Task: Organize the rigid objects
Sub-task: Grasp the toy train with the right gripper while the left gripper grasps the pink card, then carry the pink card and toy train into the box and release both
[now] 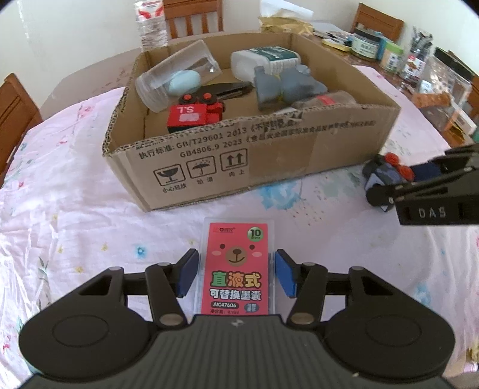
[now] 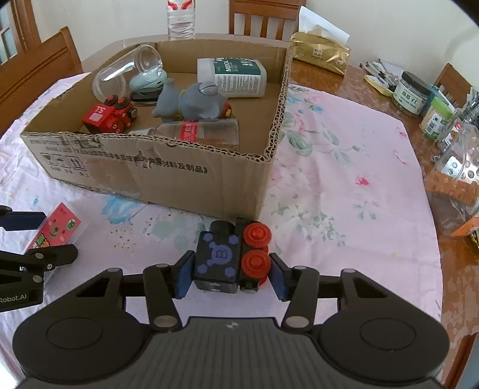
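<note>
Item 1. Left gripper (image 1: 236, 276), near edge of the desk. Jaws drawn in on a pink ink-refill pack (image 1: 236, 269), blue pads against its two long sides; the pack lies flat on the flowered cloth (image 1: 74, 209), label up, just short of the box front.

Item 2. Right gripper (image 2: 230, 276), near edge, to the right of the first. Jaws closed on a black toy train (image 2: 230, 257) lying on its side, one pad on the black body, the other against the red wheels. The train rests on the cloth just before the near right corner of the box.

Item 3. Cardboard box (image 1: 269, 155), middle of the desk, open-topped. Already inside: a red toy train (image 1: 194, 115), a grey elephant toy (image 2: 194, 103), a clear cup (image 2: 125, 74), a white pill bottle (image 2: 233, 77), a small clear bottle (image 2: 206, 131) and a pale blue item half under the cup.

Item 4. Far edge and right edge: a water bottle (image 2: 181, 18), a gold pouch (image 2: 321, 52), jars and pens, wooden chairs beyond. Not part of the sorting, by the look of it.

Step in hand, as judged: both pieces gripped, neither lifted. Next move calls for raising each straight up until it clears the front wall, carrying it forward over the box, and releasing it onto bare floor; the near left corner looks freest. The pack is slim and smooth, so it may slip if tilted.
</note>
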The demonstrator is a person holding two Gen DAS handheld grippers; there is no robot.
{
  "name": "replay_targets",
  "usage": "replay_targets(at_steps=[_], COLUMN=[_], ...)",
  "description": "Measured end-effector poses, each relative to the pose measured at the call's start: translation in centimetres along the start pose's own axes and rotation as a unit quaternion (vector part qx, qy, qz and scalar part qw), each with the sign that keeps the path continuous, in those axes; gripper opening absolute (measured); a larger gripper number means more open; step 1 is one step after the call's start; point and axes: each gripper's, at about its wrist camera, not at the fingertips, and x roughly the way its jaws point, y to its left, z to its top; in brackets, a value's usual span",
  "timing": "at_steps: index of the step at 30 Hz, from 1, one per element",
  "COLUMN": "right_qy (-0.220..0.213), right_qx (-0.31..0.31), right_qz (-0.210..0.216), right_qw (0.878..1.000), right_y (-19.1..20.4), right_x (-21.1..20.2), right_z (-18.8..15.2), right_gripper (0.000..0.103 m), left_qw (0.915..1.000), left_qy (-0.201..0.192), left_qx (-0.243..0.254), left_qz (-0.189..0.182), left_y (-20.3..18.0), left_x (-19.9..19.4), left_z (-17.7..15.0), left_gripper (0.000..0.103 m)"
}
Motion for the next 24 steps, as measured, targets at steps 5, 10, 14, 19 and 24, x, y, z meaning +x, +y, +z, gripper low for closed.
replay_targets(at_steps=[5,10,14,19,24], right_qy=[-0.006,0.004,0.008,0.000,-0.005], right_qx=[-0.020,-0.040,-0.029,-0.031,-0.043], right_qz=[0.011,0.013,0.017,0.008,0.009], right_qw=[1.000,0.999,0.999,0.999,0.999], right_y=[-0.1,0.0,-0.2,0.0,0.2], right_x=[-1.3,-1.5,-0.7,0.1,0.2], right_z=[0.1,-0.2,-0.5,-0.4,0.0], right_gripper=[0.052,0.053,0.055,0.058,0.055], left_qw=[0.9996,0.9982,0.9979,0.9977,0.9971], left_qy=[0.002,-0.005,-0.007,-0.010,-0.010], left_qx=[0.026,0.059,0.062,0.063,0.067], left_qz=[-0.013,-0.014,-0.014,-0.021,-0.035], left_y=[0.2,0.5,0.8,0.9,1.0], left_x=[-1.2,-2.6,-3.1,-3.6,-4.3], left_z=[-0.1,0.2,0.2,0.4,1.2], left_gripper=[0.055,0.055,0.055,0.055,0.055])
